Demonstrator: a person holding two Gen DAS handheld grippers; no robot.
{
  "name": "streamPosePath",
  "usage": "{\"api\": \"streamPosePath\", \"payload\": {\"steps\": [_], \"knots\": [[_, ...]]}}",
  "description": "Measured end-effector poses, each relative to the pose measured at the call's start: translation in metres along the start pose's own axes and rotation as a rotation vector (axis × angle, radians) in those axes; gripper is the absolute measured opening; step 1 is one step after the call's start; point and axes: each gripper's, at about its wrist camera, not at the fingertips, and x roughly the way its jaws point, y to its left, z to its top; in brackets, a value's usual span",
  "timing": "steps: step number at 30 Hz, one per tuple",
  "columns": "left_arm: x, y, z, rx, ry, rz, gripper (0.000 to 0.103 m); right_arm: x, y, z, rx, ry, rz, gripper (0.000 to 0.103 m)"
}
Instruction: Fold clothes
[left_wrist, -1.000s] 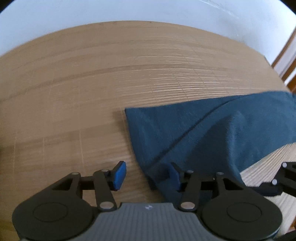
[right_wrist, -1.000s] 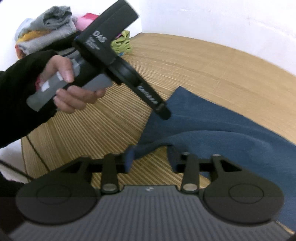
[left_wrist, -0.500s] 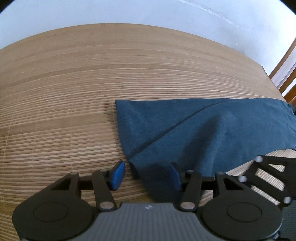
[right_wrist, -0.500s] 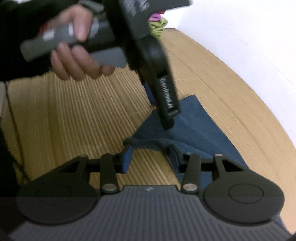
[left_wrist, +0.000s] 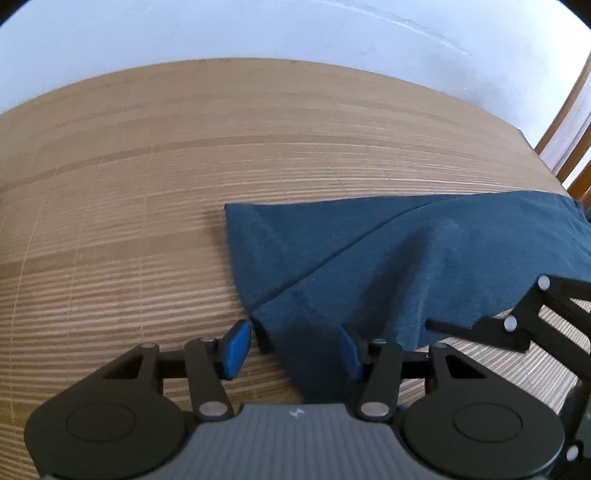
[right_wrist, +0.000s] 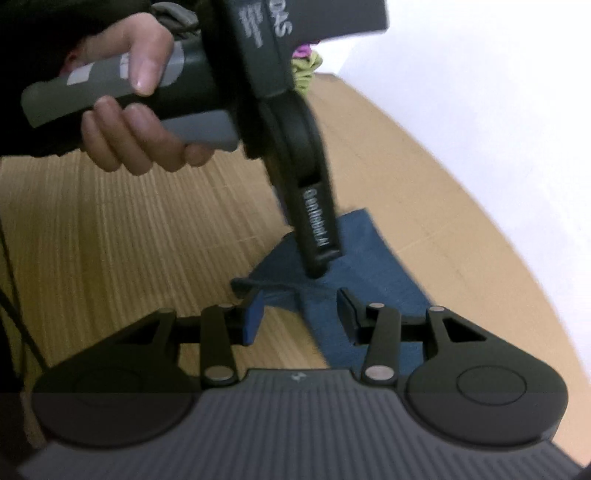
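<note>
Here the dark blue garment (left_wrist: 424, 258) is lying partly folded on the slatted wooden bench (left_wrist: 129, 221), one flap doubled over along a diagonal edge. The left tool (left_wrist: 293, 347) is standing half open with a near corner of the cloth between its blue pads, which are not pressing it. The right tool (right_wrist: 301, 314) is likewise gaping half open over another corner, gripping nothing.

A light-brown slatted bamboo mat surface (left_wrist: 147, 206) butts against a white wall at twelve o'clock and carries a dark blue, partly folded knit garment (left_wrist: 388, 258) lying flat at three to five o'clock, while a small heap of bright crumpled clothes (right_wrist: 304, 70) sits on its far edge.
</note>
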Motion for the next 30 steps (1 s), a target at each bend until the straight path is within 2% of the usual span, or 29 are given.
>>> {"api": "streamPosePath", "payload": {"steps": [6,11,13,14,15,16,17,18,23,28,30], "knots": [[0.006,0.002,0.0,-0.011,-0.003,0.002,0.039,0.023,-0.007,-0.006,-0.041,0.033,0.01,0.046],[0.005,0.005,-0.002,-0.003,0.003,-0.02,0.041,0.037,-0.017,-0.011,0.031,0.032,0.044,0.046],[0.004,0.002,-0.003,0.009,-0.007,0.007,0.042,0.039,-0.021,-0.012,0.065,0.027,0.053,0.044],[0.003,0.0,-0.003,0.015,-0.012,0.02,0.041,0.038,-0.021,-0.013,0.075,0.026,0.059,0.039],[0.003,-0.002,-0.004,0.02,-0.017,0.033,0.038,0.038,-0.022,-0.014,0.084,0.025,0.066,0.031],[0.002,-0.004,-0.004,0.026,-0.021,0.046,0.034,0.037,-0.021,-0.014,0.085,0.026,0.064,0.029],[0.001,-0.006,-0.004,0.034,-0.027,0.061,0.026,0.034,-0.02,-0.015,0.079,0.022,0.058,0.025],[-0.003,-0.011,-0.005,0.062,-0.042,0.09,0.024,0.032,-0.02,-0.016,0.077,0.019,0.053,0.021],[-0.017,-0.031,-0.006,0.15,-0.091,0.129,0.024,0.026,-0.021,-0.021,0.098,0.022,0.072,0.018],[-0.012,-0.049,-0.011,0.256,-0.139,0.263,0.025,0.026,-0.018,-0.029,0.096,0.041,0.099,0.016],[-0.008,-0.051,-0.01,0.278,-0.128,0.248,0.029,0.027,-0.019,-0.031,0.105,0.037,0.098,0.016]]}}
